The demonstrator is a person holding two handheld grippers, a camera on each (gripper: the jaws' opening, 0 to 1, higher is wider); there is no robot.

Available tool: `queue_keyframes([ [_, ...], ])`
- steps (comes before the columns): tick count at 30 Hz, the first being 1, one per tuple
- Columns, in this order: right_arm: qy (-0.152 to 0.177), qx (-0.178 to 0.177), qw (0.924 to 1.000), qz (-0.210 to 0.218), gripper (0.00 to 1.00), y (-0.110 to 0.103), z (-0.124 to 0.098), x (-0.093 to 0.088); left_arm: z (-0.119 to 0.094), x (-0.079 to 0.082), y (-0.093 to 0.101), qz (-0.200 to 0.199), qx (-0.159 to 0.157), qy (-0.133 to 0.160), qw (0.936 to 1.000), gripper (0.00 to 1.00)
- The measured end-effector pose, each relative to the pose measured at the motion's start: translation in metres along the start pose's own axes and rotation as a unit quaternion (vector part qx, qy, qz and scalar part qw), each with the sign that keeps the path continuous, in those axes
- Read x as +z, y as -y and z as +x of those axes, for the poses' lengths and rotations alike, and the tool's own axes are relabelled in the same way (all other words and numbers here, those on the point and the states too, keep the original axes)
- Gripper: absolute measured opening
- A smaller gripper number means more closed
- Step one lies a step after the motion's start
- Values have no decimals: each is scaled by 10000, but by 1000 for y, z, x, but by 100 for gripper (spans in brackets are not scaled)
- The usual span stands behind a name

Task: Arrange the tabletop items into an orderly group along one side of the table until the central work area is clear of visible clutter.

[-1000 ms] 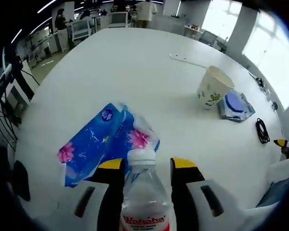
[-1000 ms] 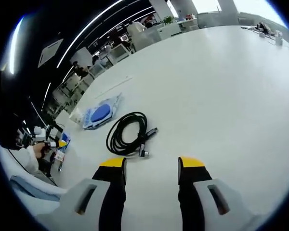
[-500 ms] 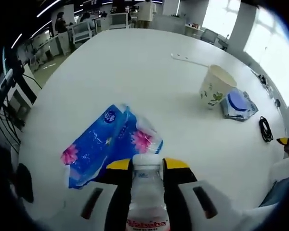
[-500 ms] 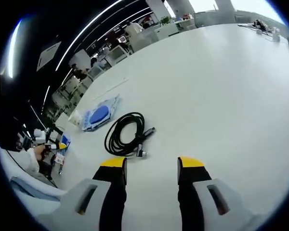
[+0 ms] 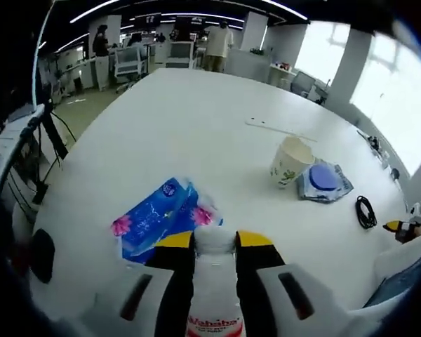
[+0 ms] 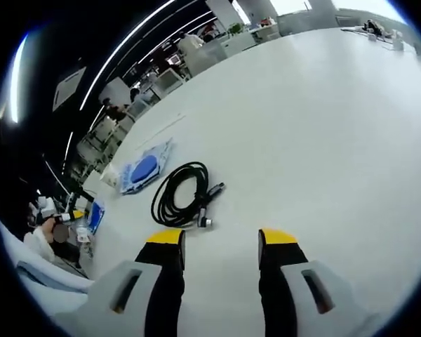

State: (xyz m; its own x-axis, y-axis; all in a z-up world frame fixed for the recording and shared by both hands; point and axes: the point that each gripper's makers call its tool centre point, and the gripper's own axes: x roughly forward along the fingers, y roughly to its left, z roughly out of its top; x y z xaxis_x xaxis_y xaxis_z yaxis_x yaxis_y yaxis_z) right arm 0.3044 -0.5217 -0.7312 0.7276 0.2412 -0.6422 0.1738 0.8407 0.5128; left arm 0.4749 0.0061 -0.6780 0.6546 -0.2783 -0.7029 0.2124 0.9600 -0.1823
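Note:
My left gripper (image 5: 215, 239) is shut on a clear water bottle (image 5: 214, 295) with a white cap and red label, held above the white table (image 5: 182, 112). Just beyond it lies a blue tissue pack (image 5: 160, 219) with pink flowers. Farther right stand a paper cup (image 5: 290, 161), a flat blue-and-white packet (image 5: 323, 181) and a small coiled black cable (image 5: 365, 211). In the right gripper view my right gripper (image 6: 215, 239) is open over bare table, with the coiled black cable (image 6: 181, 193) just ahead of its left jaw and the blue packet (image 6: 144, 167) beyond.
A thin white strip (image 5: 275, 128) lies on the far part of the table. Chairs, desks and people stand beyond the far edge. A tripod (image 5: 35, 133) and cables sit off the left edge. A person's hand holding the left gripper (image 6: 52, 223) shows at the left.
The left gripper has risen and pulled back with the bottle, so the table items look smaller and farther. One second ago its jaws stood apart around the bottle; they closed on it. The right gripper barely moved.

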Motion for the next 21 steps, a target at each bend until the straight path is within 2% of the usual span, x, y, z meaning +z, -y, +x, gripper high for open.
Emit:
queue_keyframes([
  [2,-9,28,10000,-10,41,-2,1,0,-15,3,6,-1,7,109,9999,19],
  [5,-44,73,10000,-22,41,-5,4,-2,-36,13,15,-17,78,484,9988,19],
  [11,-99,159,9998,-3,41,-9,7,-5,-61,21,35,119,32,715,9974,19],
  [17,-65,211,9997,85,41,-9,9,-4,-67,32,47,215,-112,922,9954,18],
  [21,-31,228,9997,118,41,-8,8,-5,-65,55,54,377,-150,1172,9923,18],
])
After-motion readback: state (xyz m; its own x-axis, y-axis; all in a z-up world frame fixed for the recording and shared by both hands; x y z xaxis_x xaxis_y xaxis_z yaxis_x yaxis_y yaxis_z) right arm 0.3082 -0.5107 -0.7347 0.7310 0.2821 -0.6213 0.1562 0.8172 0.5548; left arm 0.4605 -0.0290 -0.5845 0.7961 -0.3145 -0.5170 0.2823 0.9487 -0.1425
